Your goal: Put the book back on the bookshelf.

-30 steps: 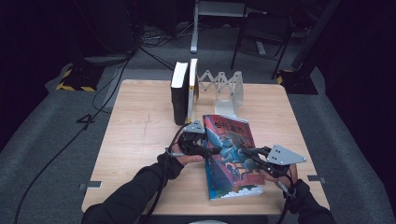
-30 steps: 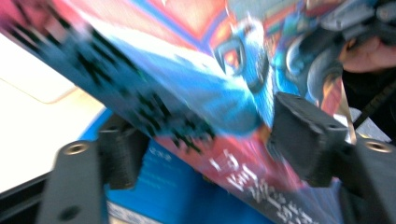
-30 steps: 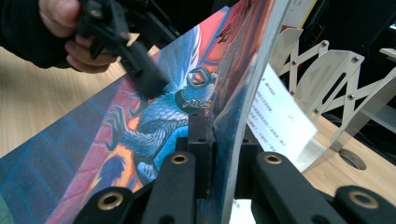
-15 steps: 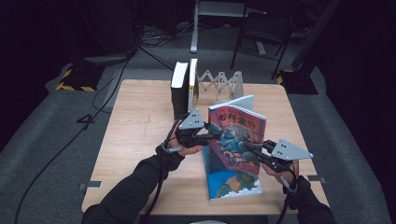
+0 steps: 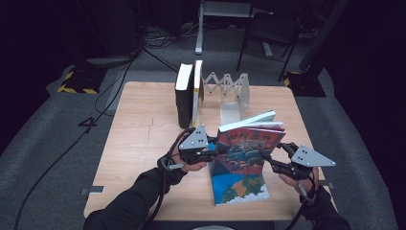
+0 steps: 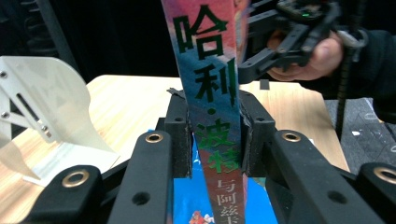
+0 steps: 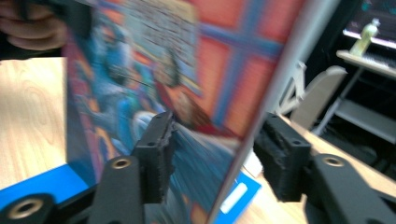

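A colourful picture-cover book (image 5: pixel 250 141) is tipped up on edge at the front middle of the table, with green Chinese characters down its spine (image 6: pixel 210 93). My left gripper (image 5: pixel 210 154) (image 6: pixel 215 116) is shut on that spine. At the book's right edge, my right gripper (image 5: pixel 271 162) (image 7: pixel 215 135) straddles the cover (image 7: pixel 187 70). One pad (image 7: pixel 159 140) touches the cover and the other stands clear of the page side with a gap. A blue cover (image 5: pixel 239 187) lies flat under the raised book; I cannot tell whether it belongs to the same book.
A white folding book rack (image 5: pixel 230 88) stands at the table's back, with a black book (image 5: pixel 183 96) and a pale book (image 5: pixel 197 91) upright at its left end. The wooden table (image 5: pixel 143 124) is bare on the left. A chair and cables lie on the floor beyond.
The colourful book has swung up from lying flat to nearly upright. Both grippers rose with it, the left one staying on the spine.
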